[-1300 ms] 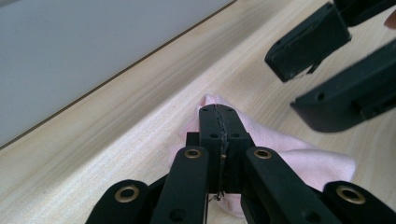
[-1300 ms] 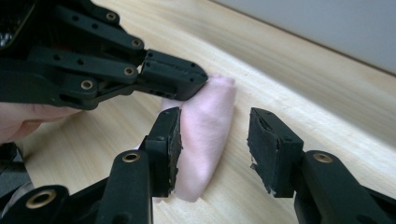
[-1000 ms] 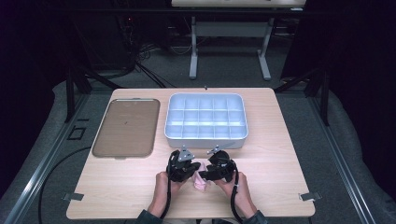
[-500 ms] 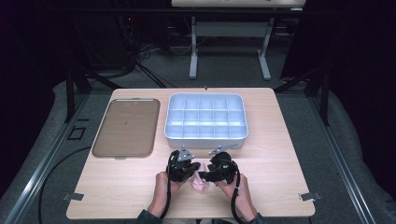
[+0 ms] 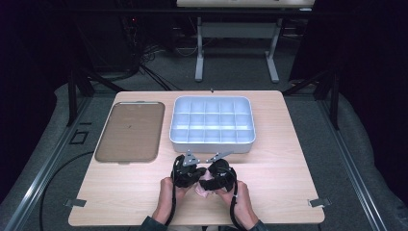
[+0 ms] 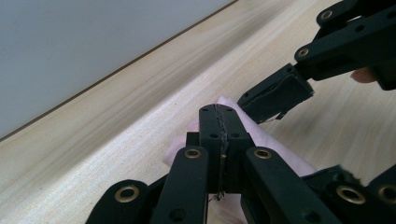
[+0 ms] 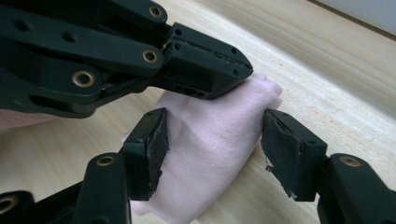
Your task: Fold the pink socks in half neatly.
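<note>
Both hand-held grippers sit at 6 o'clock on the counter (image 5: 288,144), near its front edge, close together and working on one pink cloth (image 5: 204,188).

Left hand-held gripper (image 6: 218,122): jaws pressed flat together, pad seam closed, and the pink cloth comes out from under and beside the tips. It reads as clamped on the cloth's edge. In the high view the left hand-held gripper (image 5: 185,174) lies at 9 o'clock of the cloth.

Right hand-held gripper (image 7: 212,140): jaws spread wide, one pad on each side of the cloth, straddling it. The left pad sits just at the fabric edge; the right pad is beside it with a small gap. No grip yet. In the high view the right hand-held gripper (image 5: 220,174) is at 3 o'clock of the cloth.

The cloth lies flat on the wood, bunched into a small soft fold, between the two tools. The left tool's closed tips rest on its far end in the right gripper view.

Background: a grey divided tray (image 5: 212,139) at 12 o'clock of the hands, well apart. A brown flat tray (image 5: 130,131) at 10 o'clock, beside the grey one.
</note>
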